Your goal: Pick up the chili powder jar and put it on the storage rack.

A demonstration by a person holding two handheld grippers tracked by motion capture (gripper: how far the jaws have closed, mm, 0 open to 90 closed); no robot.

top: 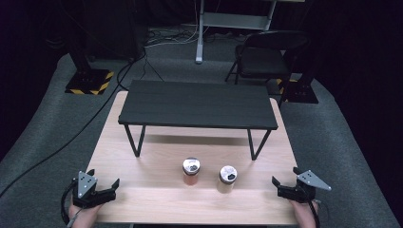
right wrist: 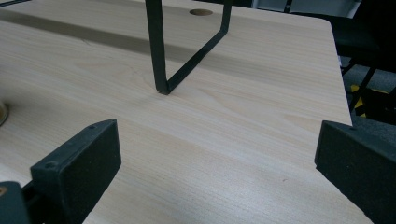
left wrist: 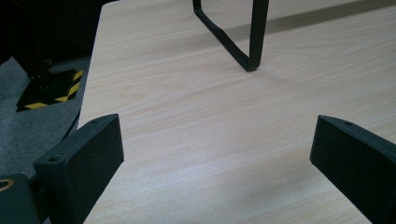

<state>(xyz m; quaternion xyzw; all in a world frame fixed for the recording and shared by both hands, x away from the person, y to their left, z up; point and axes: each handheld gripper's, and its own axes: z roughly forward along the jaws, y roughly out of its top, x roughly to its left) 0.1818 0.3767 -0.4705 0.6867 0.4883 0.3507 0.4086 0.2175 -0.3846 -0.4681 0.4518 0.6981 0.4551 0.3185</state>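
Two small spice jars stand near the middle front of the wooden table (top: 157, 194): one with reddish contents (top: 191, 172) and, to its right, one with tan contents (top: 227, 179), both with silver lids. My left gripper (top: 103, 183) rests at the table's front left corner, open with nothing between its jaws (left wrist: 215, 154). At the front right corner my right gripper (top: 284, 179) is open too, with only bare wood between its jaws (right wrist: 217, 158). Both grippers are well apart from the jars.
A black low shelf (top: 197, 104) on thin metal legs stands across the back half of the table; its legs appear in the left gripper view (left wrist: 233, 42) and the right gripper view (right wrist: 187, 60). Beyond the table are a folding chair (top: 266, 57) and stand bases on grey carpet.
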